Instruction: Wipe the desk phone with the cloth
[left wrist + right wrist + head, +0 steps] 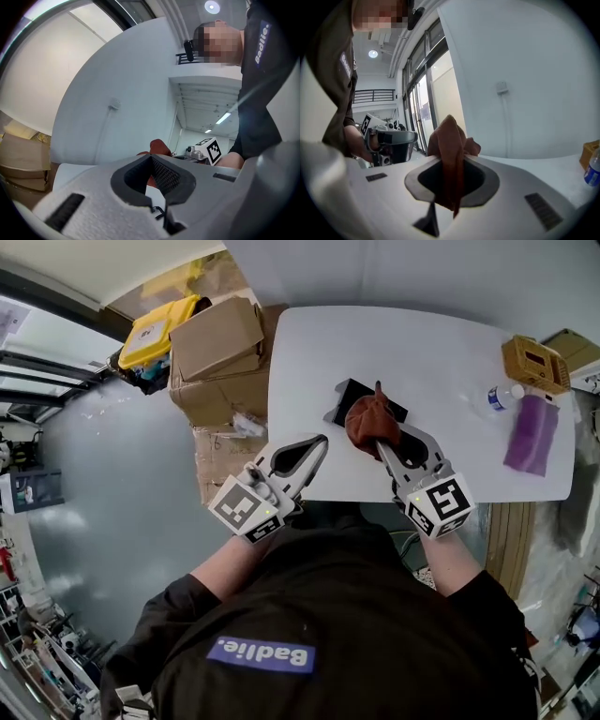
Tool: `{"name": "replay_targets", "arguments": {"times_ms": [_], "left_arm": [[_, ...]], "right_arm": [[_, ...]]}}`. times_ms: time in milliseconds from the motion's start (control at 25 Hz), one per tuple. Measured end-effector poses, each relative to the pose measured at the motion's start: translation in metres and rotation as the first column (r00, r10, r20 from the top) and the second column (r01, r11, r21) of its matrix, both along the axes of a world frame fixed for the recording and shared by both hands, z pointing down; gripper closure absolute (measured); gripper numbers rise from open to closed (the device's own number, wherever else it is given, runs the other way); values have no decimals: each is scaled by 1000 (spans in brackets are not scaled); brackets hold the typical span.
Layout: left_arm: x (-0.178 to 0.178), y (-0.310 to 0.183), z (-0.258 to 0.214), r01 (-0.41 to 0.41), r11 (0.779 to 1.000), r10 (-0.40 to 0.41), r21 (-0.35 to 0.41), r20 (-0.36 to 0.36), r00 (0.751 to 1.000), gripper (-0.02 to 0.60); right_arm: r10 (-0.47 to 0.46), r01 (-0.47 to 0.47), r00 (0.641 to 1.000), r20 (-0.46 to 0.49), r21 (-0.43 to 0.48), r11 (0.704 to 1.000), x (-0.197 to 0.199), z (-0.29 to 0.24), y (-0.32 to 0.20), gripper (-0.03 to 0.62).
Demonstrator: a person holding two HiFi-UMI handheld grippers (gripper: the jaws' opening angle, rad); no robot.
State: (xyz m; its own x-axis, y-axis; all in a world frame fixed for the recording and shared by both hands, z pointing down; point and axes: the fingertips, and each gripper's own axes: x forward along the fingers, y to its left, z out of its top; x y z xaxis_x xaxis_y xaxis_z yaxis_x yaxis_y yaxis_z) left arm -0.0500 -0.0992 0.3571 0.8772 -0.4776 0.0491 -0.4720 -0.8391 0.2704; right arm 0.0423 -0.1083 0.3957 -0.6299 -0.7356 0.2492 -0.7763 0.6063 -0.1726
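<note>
1. I am keeping the jaws of the right hand-held gripper (384, 448) pressed together on the cloth (372, 422). In the right gripper view, the reddish-brown cloth (449, 140) is passing between the jaws of this hand-held gripper (450, 161) and bunching up above their tips.
2. The bunched cloth is resting on the desk phone (353, 392). The black phone is lying on the white table (422, 343), in its near half and toward its left edge, and the cloth is covering most of it.
3. I am holding the left hand-held gripper (322, 441) over the table's near left corner, beside the phone. In the left gripper view, its jaws (151, 158) are meeting at the tips with nothing between them.
4. Toward the table's right edge, a clear bottle (502, 396), a purple bag (532, 434) and a yellow-brown box (535, 363) are sitting well apart from the phone.
</note>
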Motion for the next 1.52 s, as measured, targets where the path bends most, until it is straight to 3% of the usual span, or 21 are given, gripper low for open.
{"name": "replay_targets", "arguments": {"times_ms": [240,480,880,1240,1520], "left_arm": [[16,-29,30,60,997,-59,-41,31,998,574],[11,-42,46,110,991,-106,-72,58,993,574],[-4,-48,56,175,975,-168,-139,60,984,574],[11,-45,56,150,977,-144,-153,53,988,574],[36,-41,55,97,979,-93,-179,29,995,574]], "right_arm": [[-43,43,999,4,-43,998,12,41,-47,536],[-108,105,993,-52,-64,992,2,86,-83,536],[-171,153,979,-114,-155,976,-8,153,-97,536],[-143,116,981,-131,-195,974,19,174,-85,536],[-81,31,979,-187,-257,966,64,198,-64,536]]}}
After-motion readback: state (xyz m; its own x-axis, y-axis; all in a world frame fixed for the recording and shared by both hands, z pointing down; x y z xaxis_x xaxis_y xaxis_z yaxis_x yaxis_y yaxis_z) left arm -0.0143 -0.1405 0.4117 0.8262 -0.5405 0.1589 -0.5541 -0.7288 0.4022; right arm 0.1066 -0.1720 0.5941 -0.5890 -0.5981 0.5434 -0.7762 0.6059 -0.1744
